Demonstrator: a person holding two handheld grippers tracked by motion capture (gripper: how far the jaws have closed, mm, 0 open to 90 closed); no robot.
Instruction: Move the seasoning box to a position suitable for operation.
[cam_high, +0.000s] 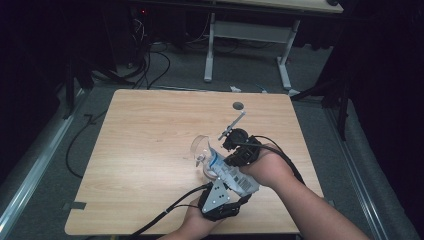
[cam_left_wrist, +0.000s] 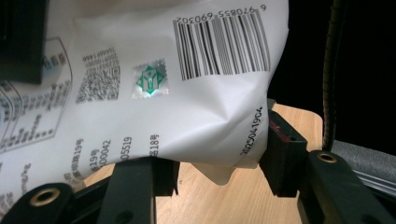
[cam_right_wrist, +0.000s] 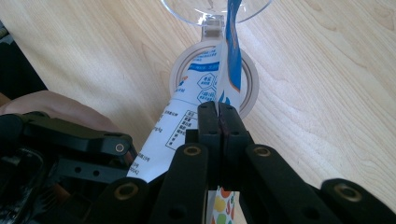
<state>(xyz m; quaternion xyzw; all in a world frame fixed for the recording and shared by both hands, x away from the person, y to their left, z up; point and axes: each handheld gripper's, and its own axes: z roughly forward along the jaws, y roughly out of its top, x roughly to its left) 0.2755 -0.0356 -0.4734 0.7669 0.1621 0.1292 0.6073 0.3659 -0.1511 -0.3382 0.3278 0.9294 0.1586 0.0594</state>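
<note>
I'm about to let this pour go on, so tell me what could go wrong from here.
1. The pouch is tipped toward the clear container; its mouth could miss the opening and spill onto the table.
2. The right tongs pinch only a thin edge of the pouch, so it may slip out.
3. The left tongs hold the pouch's crumpled bottom corner; squeezing could dump the contents too fast.

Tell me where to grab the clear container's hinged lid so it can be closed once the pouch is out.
Grip the lid by its free curved rim, coming from the table's far-left side. It stands flipped open there, hinged at the container's mouth, while the pouch and both tongs crowd the near-right side. The clear rim looks thin, so a light pinch is probably enough.
</note>
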